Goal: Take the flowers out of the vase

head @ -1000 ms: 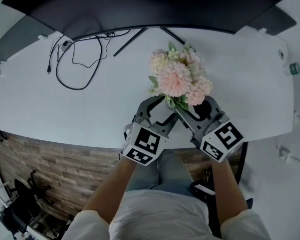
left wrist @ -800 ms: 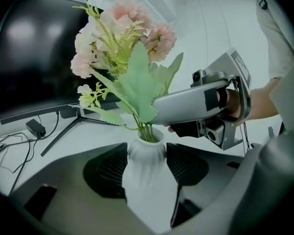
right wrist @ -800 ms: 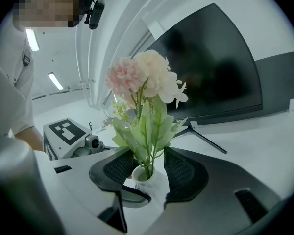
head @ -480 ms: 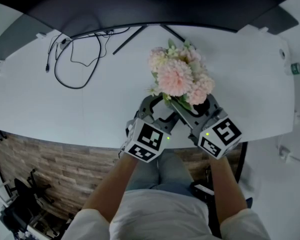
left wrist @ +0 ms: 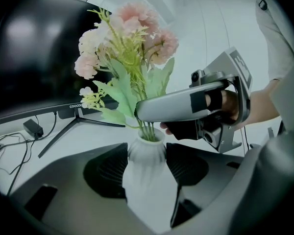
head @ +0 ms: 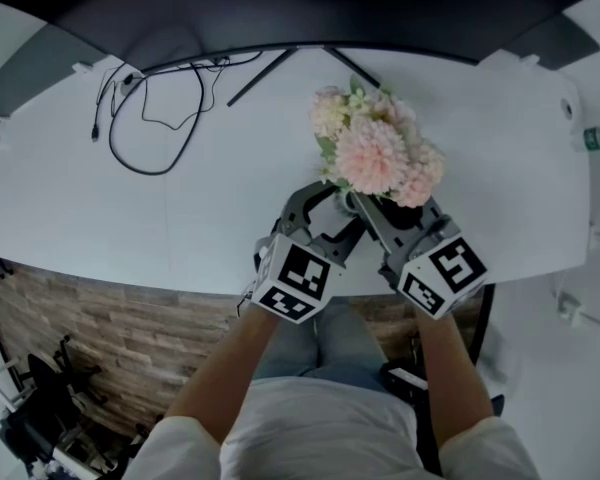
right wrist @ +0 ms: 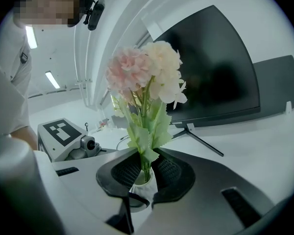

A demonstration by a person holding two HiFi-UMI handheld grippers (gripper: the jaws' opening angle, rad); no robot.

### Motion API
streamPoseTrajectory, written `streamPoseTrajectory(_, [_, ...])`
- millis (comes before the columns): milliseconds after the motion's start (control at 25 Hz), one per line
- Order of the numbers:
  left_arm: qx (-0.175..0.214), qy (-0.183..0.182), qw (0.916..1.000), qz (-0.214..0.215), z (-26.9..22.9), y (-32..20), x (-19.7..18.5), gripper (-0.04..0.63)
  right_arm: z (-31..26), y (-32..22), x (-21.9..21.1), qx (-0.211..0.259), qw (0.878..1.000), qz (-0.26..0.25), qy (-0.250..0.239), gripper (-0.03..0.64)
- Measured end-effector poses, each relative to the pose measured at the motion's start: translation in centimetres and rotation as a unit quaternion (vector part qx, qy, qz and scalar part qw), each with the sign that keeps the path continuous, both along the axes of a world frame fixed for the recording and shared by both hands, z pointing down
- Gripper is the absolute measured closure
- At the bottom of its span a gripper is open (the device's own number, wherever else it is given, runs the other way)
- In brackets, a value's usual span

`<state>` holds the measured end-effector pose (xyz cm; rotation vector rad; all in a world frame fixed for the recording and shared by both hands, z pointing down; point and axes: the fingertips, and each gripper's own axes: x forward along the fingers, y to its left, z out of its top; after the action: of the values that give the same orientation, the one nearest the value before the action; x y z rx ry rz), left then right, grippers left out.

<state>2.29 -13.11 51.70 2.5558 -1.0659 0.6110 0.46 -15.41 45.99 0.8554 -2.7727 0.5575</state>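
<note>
The left tongs [left wrist: 147,165] clamp wide on the white vase [left wrist: 144,182], which stands upright. Just above the vase's mouth, the right tongs [right wrist: 146,173] have just been closing and now pinch narrow on the green stems [right wrist: 146,164]. The flowers [right wrist: 147,77] are in the vase, their stems rising straight from it and the blooms above both tongs. I judge the pull should follow that upright axis, away from the vase. Beyond the vase, a monitor [head: 280,8] stands on the worktop [head: 180,208].
</note>
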Motion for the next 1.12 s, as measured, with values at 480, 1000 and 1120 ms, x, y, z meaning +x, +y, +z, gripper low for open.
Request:
streamPoseTrajectory(480, [0.0, 0.002, 1.0, 0.0, 0.0, -0.1, 0.1, 0.347, -0.5, -0.4, 0.4, -0.001, 1.0, 0.01, -0.004, 0.545])
streamPoseTrajectory(1000, [0.006, 0.005, 1.0, -0.002, 0.7, 0.3, 0.3, 0.348, -2.6, -0.3, 1.3, 0.003, 0.999, 0.024, -0.021, 0.546])
streamPoseTrajectory(1120, [0.01, 0.004, 0.9999, -0.005, 0.4, 0.2, 0.2, 0.348, -3.3, -0.4, 1.6, 0.004, 0.999, 0.029, -0.028, 0.546])
